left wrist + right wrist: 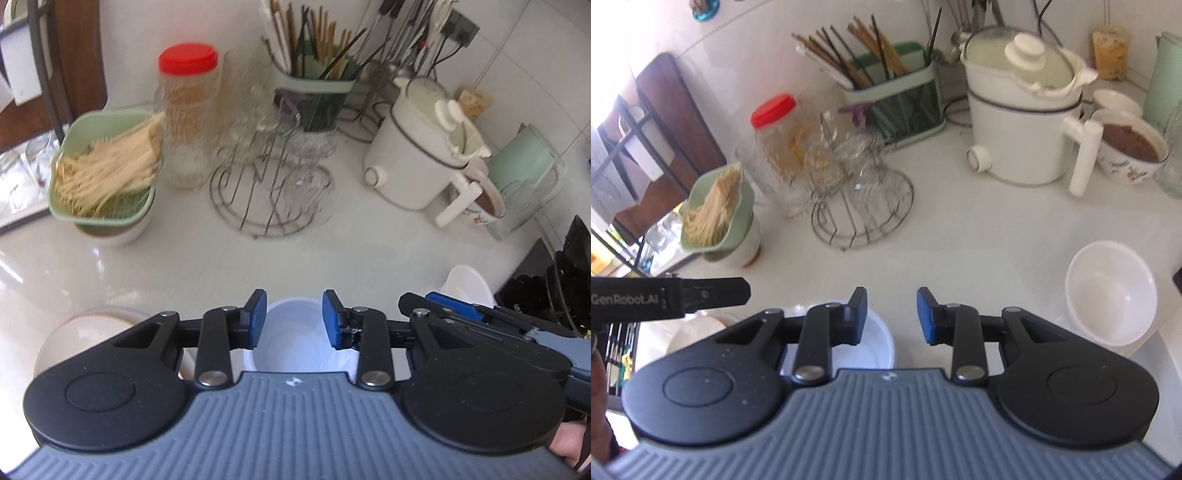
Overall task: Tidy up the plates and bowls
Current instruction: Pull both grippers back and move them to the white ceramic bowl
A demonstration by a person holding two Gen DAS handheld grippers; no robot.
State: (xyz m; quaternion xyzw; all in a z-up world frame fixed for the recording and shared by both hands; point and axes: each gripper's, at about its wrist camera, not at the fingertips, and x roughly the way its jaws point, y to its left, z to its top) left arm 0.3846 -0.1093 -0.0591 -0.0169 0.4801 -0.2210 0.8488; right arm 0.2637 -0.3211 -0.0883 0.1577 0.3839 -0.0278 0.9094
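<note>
Both claws are spread and hold nothing: my left claw [294, 319] hovers over a white bowl [291, 336] on the bench [184, 258], my right claw [892, 314] just beside it, with a second white bowl [1110, 291] further right.

On a white kitchen counter [979, 236], three white bowls are sitting in the foreground: one at right [1110, 293], one under the grippers [293, 334], one rimmed bowl at left [96, 332]. Two handheld grippers, left [294, 318] and right [892, 315], are hovering with fingers parted. Behind are standing one red-lidded jar [186, 110], one wire rack [862, 210], one chopstick holder [897, 99], one white cooker [1023, 114] and one brown-filled floral bowl [1130, 149].
</note>
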